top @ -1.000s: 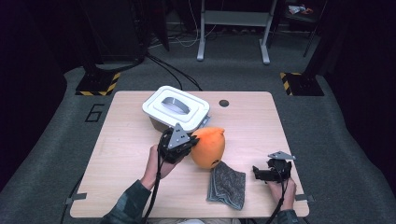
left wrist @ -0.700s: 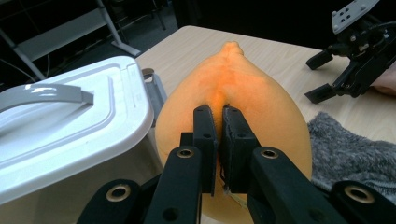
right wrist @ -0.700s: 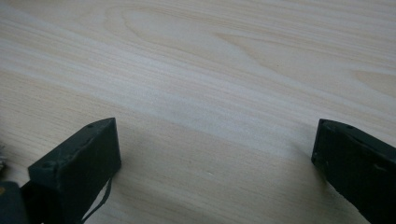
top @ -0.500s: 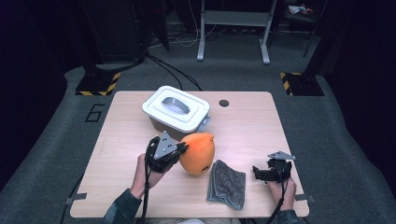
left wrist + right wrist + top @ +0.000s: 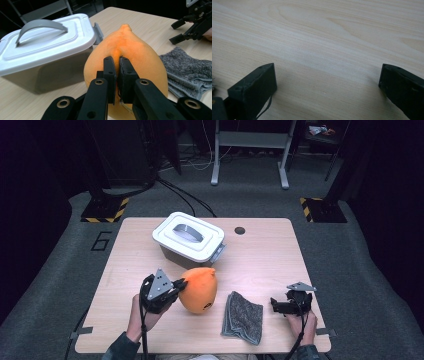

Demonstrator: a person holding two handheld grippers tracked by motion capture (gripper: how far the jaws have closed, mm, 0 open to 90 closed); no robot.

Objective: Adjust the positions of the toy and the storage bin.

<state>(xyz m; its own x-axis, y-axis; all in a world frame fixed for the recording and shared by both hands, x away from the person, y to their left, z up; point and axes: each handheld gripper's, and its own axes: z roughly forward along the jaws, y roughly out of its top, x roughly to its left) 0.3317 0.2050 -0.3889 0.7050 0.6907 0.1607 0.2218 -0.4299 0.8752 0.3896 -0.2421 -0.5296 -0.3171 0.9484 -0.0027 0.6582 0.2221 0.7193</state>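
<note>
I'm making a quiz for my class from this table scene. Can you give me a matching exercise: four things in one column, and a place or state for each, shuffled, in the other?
Things:
1. orange plush toy
2. white lidded box
3. grey folded cloth
4. right gripper

Places or states:
A. jaws wide open over bare wood
B. lying flat between the toy and the right gripper
C. pinched at its side by the left gripper
D. closed, handle down, at the far side of the table

Pairs: 1-C, 2-D, 3-B, 4-A
</note>
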